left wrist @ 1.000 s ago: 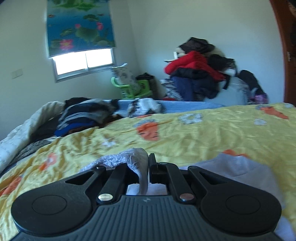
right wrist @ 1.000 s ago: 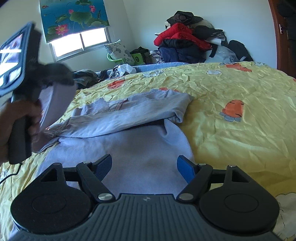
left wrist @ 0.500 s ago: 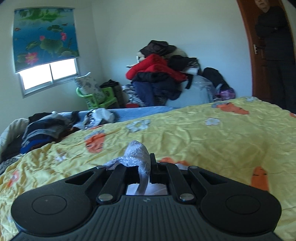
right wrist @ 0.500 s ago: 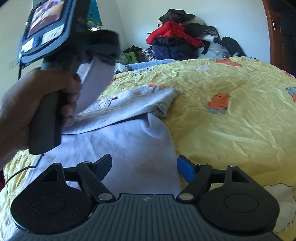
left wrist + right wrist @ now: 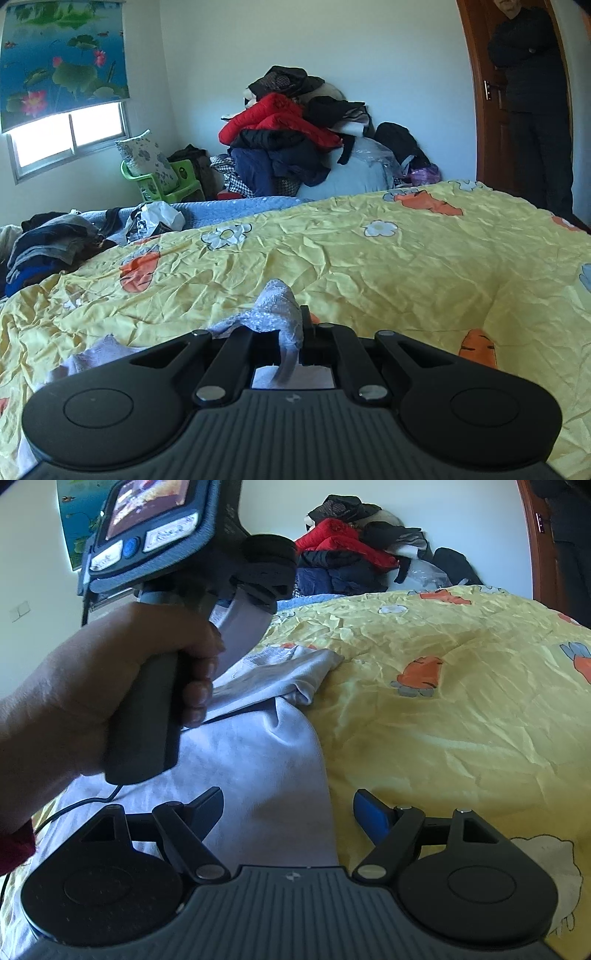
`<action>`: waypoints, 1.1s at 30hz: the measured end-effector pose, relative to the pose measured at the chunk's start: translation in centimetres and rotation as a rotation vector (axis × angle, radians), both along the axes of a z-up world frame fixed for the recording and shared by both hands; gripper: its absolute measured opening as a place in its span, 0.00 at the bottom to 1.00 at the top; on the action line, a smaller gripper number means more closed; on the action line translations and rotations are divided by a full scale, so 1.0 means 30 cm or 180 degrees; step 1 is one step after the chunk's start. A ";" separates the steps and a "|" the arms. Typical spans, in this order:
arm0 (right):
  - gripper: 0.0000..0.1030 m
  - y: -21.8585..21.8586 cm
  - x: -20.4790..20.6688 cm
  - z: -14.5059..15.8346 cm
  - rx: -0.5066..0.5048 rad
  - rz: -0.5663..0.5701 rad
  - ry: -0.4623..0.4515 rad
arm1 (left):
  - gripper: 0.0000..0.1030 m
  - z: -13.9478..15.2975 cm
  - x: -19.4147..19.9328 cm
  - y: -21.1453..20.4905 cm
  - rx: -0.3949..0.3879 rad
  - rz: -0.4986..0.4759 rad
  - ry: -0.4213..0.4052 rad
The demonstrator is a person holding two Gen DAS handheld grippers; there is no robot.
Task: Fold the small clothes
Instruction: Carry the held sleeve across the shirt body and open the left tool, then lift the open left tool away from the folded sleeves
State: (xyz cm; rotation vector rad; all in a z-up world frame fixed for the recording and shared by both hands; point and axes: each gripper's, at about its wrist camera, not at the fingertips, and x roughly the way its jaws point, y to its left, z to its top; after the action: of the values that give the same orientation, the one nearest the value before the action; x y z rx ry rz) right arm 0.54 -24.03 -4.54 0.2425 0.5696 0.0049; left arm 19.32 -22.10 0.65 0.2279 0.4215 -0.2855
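Note:
A pale lavender garment (image 5: 258, 746) lies on the yellow bedspread (image 5: 461, 701), partly folded over itself. My left gripper (image 5: 295, 325) is shut on a bunched edge of this garment (image 5: 275, 308) and holds it lifted above the bed. In the right wrist view the same left gripper (image 5: 264, 587) appears at upper left in a person's hand (image 5: 110, 686), with a flap of the cloth hanging from its jaws. My right gripper (image 5: 288, 808) hovers open low over the flat part of the garment, with nothing pinched between its blue pads (image 5: 371, 814).
A heap of red and dark clothes (image 5: 295, 136) is stacked against the far wall. Folded dark clothes (image 5: 48, 243) sit at the bed's left edge, near a green chair (image 5: 162, 181). A person in dark clothing (image 5: 532, 92) stands in the doorway at right.
The left gripper has swept rightward across the bed with the garment edge in its jaws, drawing the cloth over. In the right wrist view it now looms larger. The right gripper has barely moved.

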 end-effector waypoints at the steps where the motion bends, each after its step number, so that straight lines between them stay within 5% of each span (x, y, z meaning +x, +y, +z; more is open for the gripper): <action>1: 0.78 0.000 0.002 0.000 -0.0002 0.0000 0.0003 | 0.04 -0.003 0.006 -0.002 0.0002 0.0018 -0.0009; 5: 0.78 -0.005 0.003 0.001 -0.0004 -0.0011 0.0004 | 0.04 0.000 0.032 0.003 -0.0114 0.0108 -0.0019; 14: 0.78 -0.006 -0.004 0.000 -0.0027 -0.0012 0.0019 | 0.09 -0.070 0.086 -0.073 -0.0049 -0.0051 0.0544; 16: 0.79 -0.010 -0.005 -0.002 -0.0034 -0.0024 0.0025 | 0.19 -0.073 0.086 -0.090 -0.0014 -0.0158 0.0626; 18: 0.79 -0.013 -0.004 -0.004 -0.0036 -0.0039 0.0040 | 0.64 -0.069 0.077 -0.103 0.0016 -0.0228 0.0625; 20: 0.79 -0.013 -0.007 -0.004 -0.0036 -0.0049 0.0040 | 0.89 -0.055 0.053 -0.112 0.0036 -0.0236 0.0474; 29: 0.79 -0.011 -0.010 0.004 -0.0071 -0.0065 0.0036 | 0.90 0.012 -0.037 -0.073 0.0274 -0.0369 0.0285; 33: 0.79 -0.009 -0.015 0.008 -0.0100 -0.0065 0.0024 | 0.90 -0.007 -0.049 0.097 0.0048 -0.0168 0.0494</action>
State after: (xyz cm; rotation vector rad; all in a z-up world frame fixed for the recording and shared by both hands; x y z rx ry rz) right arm 0.08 -24.29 -4.28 0.2178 0.5744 -0.0249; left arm 17.86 -19.19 0.45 0.2327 0.5719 -0.3531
